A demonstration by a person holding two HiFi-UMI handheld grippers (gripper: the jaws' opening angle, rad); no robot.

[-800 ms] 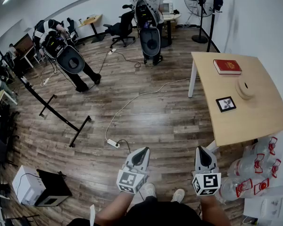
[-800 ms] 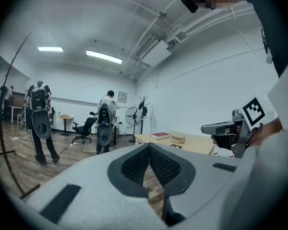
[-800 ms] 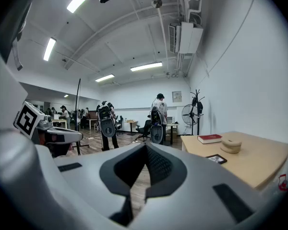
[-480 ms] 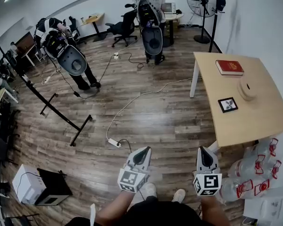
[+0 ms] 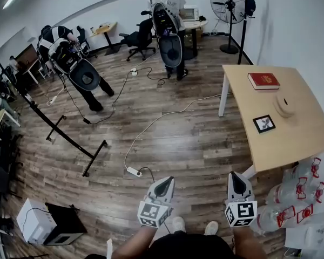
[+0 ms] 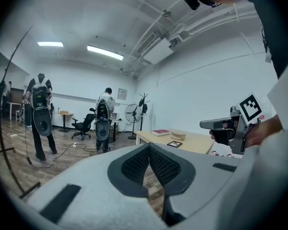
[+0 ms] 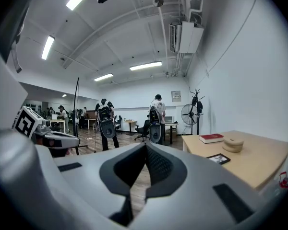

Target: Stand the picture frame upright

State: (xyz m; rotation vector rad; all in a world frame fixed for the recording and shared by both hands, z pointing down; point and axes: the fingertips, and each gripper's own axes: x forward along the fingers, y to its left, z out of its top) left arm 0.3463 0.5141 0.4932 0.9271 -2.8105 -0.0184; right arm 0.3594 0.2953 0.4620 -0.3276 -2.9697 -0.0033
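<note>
Wood-plank flooring [image 5: 167,139] fills most of the head view, with a pale wooden table [image 5: 291,144] along the right edge, its right side cut off by the border. On that table the picture frame [image 5: 264,123] lies flat, face up, right of centre in the frame. It sits between a round beige object [image 5: 284,106] above it and the table's near end below, and a red book [image 5: 263,80] lies further up. The frame's sides are turned slightly askew to the table edges. It looks nearly square, so a long axis is hard to name, and its picture is too small to make out. Its back and any stand are hidden beneath it.

At the bottom of the head view, the left gripper [image 5: 164,181] and the right gripper [image 5: 237,177] are held over the floor, well apart from the table, tips pointing toward the top of the picture. The left gripper view shows its jaws closed tip to tip with nothing between them; the right gripper view shows the same. Both views catch the frame small and far off, at mid-height right of centre.
</note>
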